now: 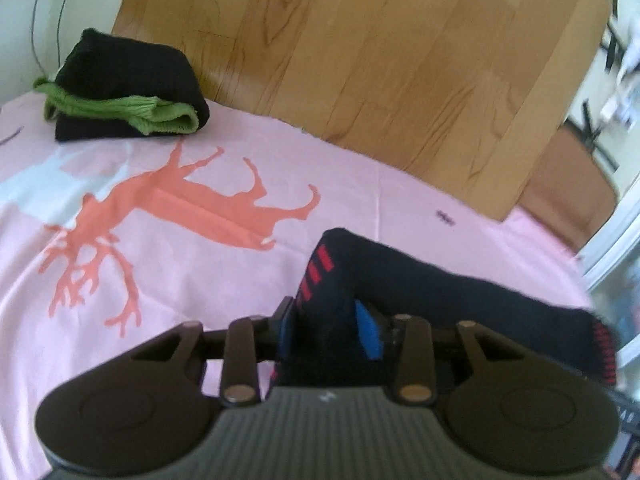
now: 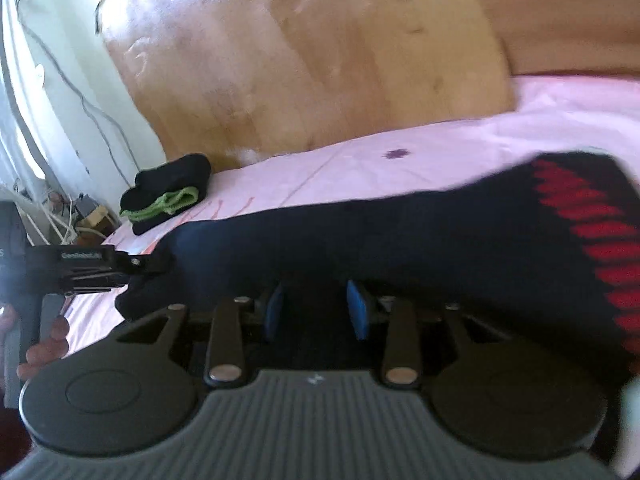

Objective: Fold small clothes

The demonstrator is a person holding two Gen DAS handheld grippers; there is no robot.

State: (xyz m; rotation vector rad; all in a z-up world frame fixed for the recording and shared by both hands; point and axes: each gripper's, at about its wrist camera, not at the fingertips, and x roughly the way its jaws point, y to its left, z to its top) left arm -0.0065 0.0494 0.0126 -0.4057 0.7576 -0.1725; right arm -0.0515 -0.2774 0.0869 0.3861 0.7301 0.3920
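Dark sock [image 1: 432,280] with red stripes, stretched above the pink bedsheet [image 1: 168,312].

White lettering runs along the black body of the left gripper [image 2: 86,266] at the left edge of the right wrist view, too blurred to read. A small pale mark sits on each gripper's grey housing.

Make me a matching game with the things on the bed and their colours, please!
Things:
1. sock held between the grippers
2. folded sock bundle at the far corner
3. deer print on the bed sheet
4. gripper pads

Colours:
A. orange
B. blue
C. dark with red stripes
D. black with a green cuff

Pairs: 1-C, 2-D, 3-A, 4-B
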